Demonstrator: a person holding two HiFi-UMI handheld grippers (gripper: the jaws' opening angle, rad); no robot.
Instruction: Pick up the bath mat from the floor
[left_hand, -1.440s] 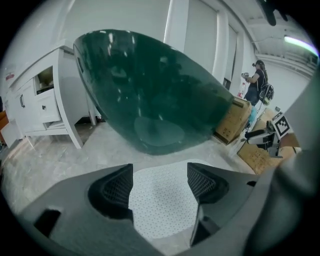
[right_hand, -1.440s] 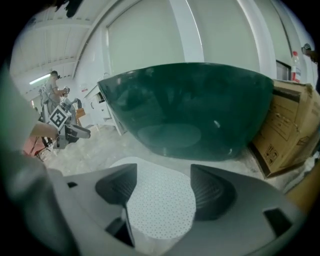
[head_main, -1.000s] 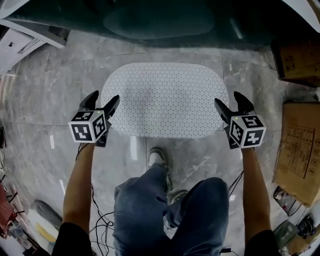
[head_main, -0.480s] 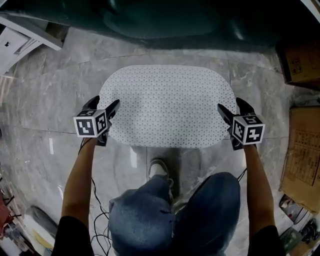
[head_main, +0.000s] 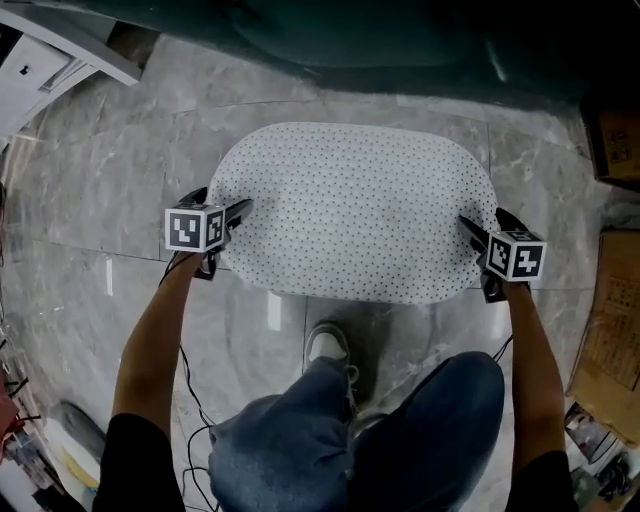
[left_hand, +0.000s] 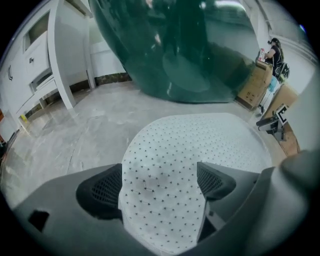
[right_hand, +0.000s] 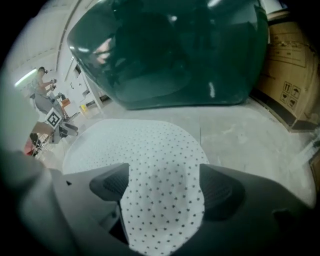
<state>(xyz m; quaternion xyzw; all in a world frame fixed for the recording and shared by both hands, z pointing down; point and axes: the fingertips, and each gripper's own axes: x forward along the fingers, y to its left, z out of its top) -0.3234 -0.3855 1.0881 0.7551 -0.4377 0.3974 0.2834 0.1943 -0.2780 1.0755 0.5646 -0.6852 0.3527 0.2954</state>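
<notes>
The bath mat (head_main: 350, 210) lies flat on the marble floor (head_main: 100, 200), dead ahead at 12 o'clock from my knees (head_main: 350, 440). My left tongs (head_main: 220, 202) sit at its 9 o'clock end and my right tongs (head_main: 485, 220) at its 3 o'clock end. Both pairs are spread wide and have just been opening. Each gripper view shows a rounded end of the dotted mat running in between the jaws, with the pads standing off to either side of it, pinching nothing.

In the head view the marker cubes cover the backs of the tongs, so I cannot tell from there whether the lower jaw tips touch the floor. The mat's very ends drop out of sight under the tong bodies in the gripper views.

The dark green tub (head_main: 350, 40) stands just past the mat's far edge at 12 o'clock, cut off by the frame. A white cabinet (head_main: 40, 50) stands at 10 o'clock and cardboard boxes (head_main: 615, 320) at 3 o'clock, both well clear of the tongs. My shoe (head_main: 328, 345) is just beside the mat's near edge at 6 o'clock. Bare floor lies open at 9 o'clock.
</notes>
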